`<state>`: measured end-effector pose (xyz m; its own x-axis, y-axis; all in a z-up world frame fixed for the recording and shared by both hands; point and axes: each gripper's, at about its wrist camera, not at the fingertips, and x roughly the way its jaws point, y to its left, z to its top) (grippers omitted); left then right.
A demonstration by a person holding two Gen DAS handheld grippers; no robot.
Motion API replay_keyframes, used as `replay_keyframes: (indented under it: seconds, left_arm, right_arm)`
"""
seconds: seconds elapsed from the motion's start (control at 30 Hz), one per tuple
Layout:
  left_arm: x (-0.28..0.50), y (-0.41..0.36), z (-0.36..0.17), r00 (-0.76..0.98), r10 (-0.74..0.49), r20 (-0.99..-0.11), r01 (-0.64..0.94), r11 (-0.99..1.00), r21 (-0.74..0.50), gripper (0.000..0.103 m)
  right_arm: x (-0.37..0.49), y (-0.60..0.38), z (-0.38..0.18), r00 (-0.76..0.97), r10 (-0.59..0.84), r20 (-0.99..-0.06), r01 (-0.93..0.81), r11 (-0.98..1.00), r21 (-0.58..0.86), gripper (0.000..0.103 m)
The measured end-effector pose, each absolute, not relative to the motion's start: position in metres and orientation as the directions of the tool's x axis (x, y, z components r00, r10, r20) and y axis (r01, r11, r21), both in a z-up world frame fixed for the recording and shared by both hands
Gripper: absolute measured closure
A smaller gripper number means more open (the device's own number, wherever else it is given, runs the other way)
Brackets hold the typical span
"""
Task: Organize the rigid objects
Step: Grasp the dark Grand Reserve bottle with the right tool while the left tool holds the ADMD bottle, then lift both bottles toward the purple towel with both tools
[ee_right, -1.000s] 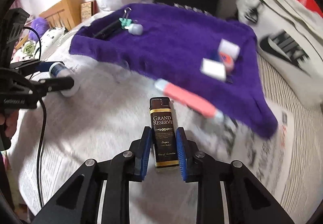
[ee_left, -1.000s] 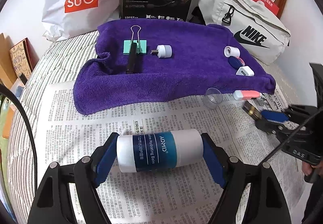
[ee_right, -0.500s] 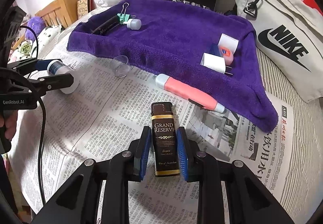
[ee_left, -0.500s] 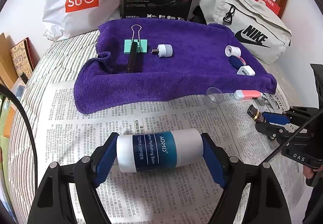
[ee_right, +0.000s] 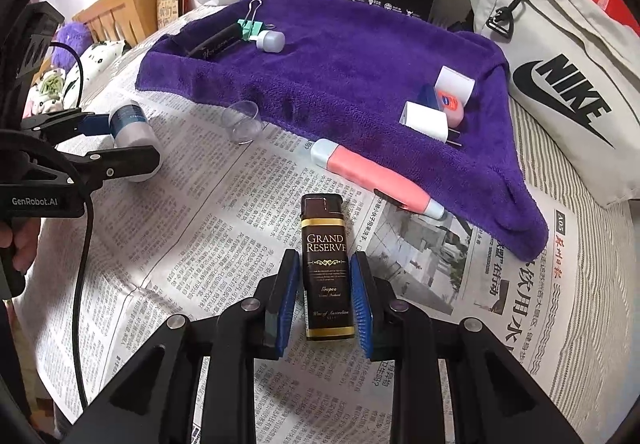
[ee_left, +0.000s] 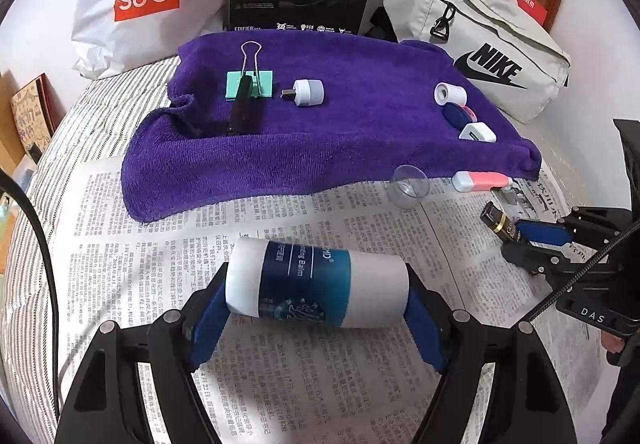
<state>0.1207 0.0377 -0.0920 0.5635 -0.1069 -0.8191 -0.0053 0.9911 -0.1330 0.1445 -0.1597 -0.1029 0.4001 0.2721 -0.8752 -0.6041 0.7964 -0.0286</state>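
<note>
L tongs [ee_left: 316, 318] grip balm tube [ee_left: 316, 286] end to end, over newspaper [ee_left: 160, 256]; label half turned away. R tongs [ee_right: 325, 294] around lighter [ee_right: 327, 264], contact unclear; base hidden. Pen [ee_left: 240, 106] dark on towel [ee_left: 352, 124].

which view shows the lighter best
The right wrist view: the lighter sits upright and central between the right gripper jaws, label readable. The left wrist view catches only its dark tip at the right edge.

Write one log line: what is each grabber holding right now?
left gripper: shut on white-and-blue balm tube | right gripper: shut on dark brown Grand Reserve lighter | both over newspaper
</note>
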Motion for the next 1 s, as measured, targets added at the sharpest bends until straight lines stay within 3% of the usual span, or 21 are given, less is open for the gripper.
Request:
replay_keyframes:
  seconds: [0.4, 0.63, 1.0]
  left_arm:
    - [0.125, 0.033, -0.094, 0.589, -0.073, -0.805, -0.005, 0.995, -0.095, 0.027]
    - [0.114, 0.045, -0.094, 0.607, -0.142, -0.782, -0.003, 0.983, -0.181, 0.027]
    - [0.112, 0.046, -0.094, 0.620, -0.145, -0.771, 0.007, 0.984, -0.179, 0.027]
  right_arm:
    - [0.140, -0.164, -0.103, 0.429, 0.289, -0.856, -0.584, 0.812, -0.019, 0.076]
    - [0.139, -0.165, -0.102, 0.438, 0.290, -0.851, -0.584, 0.811, -0.024, 0.076]
    - [0.137, -0.166, -0.103, 0.445, 0.301, -0.844, -0.580, 0.814, -0.015, 0.076]
